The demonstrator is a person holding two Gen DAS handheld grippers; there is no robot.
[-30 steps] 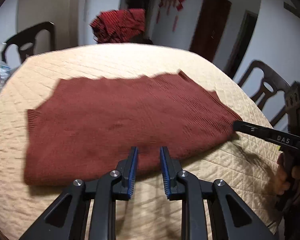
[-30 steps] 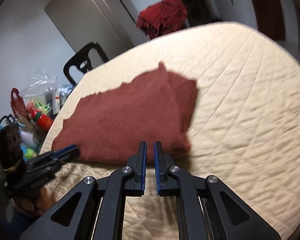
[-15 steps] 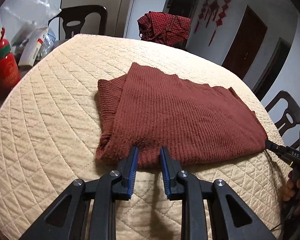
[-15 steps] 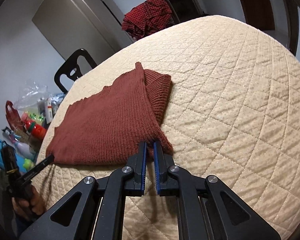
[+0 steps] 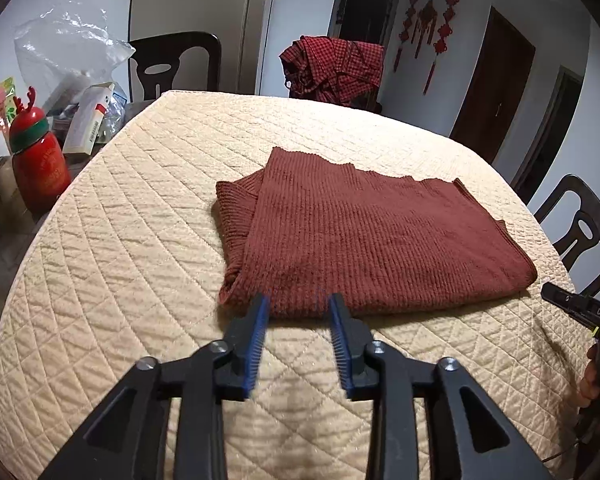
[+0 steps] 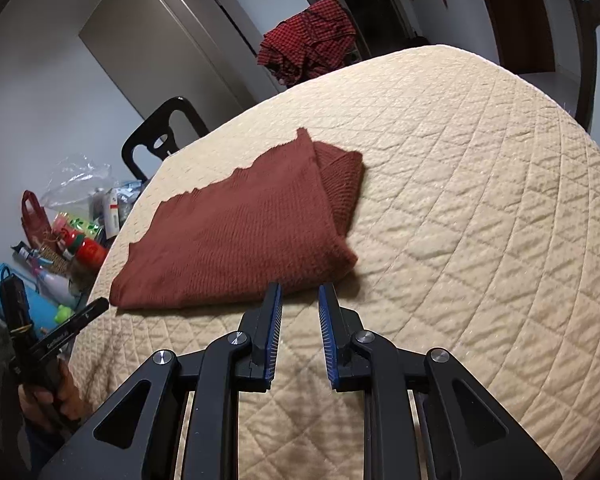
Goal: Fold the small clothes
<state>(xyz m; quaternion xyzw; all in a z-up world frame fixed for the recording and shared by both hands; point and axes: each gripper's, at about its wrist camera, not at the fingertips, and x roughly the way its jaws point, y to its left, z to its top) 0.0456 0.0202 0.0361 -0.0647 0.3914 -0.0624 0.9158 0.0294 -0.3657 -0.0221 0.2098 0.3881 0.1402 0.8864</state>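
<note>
A rust-red knit garment (image 5: pixel 364 240) lies folded on the beige quilted table (image 5: pixel 132 240), with a doubled layer showing along its left side. My left gripper (image 5: pixel 300 304) hovers at the garment's near edge. Its jaws are opening and the blue pads pinch nothing. In the right wrist view the same garment (image 6: pixel 240 240) lies ahead and to the left. My right gripper (image 6: pixel 300 292) sits just short of the garment's near right corner, its jaws also opening and empty. Each view catches the other gripper at its edge: the right gripper (image 5: pixel 580 310) and the left gripper (image 6: pixel 76 320).
A red checked cloth (image 5: pixel 332 68) hangs over a chair at the far side. Dark chairs (image 5: pixel 580 232) stand around the table. Beside the table's left edge are a red bottle (image 5: pixel 40 160), boxes and a plastic bag (image 5: pixel 68 48). The table's right half (image 6: pixel 480 200) is bare quilt.
Both pairs of jaws have spread apart and now stand clear of the garment's near edge. The left gripper swung along that edge toward the garment's left end. The garment lies folded and still.
</note>
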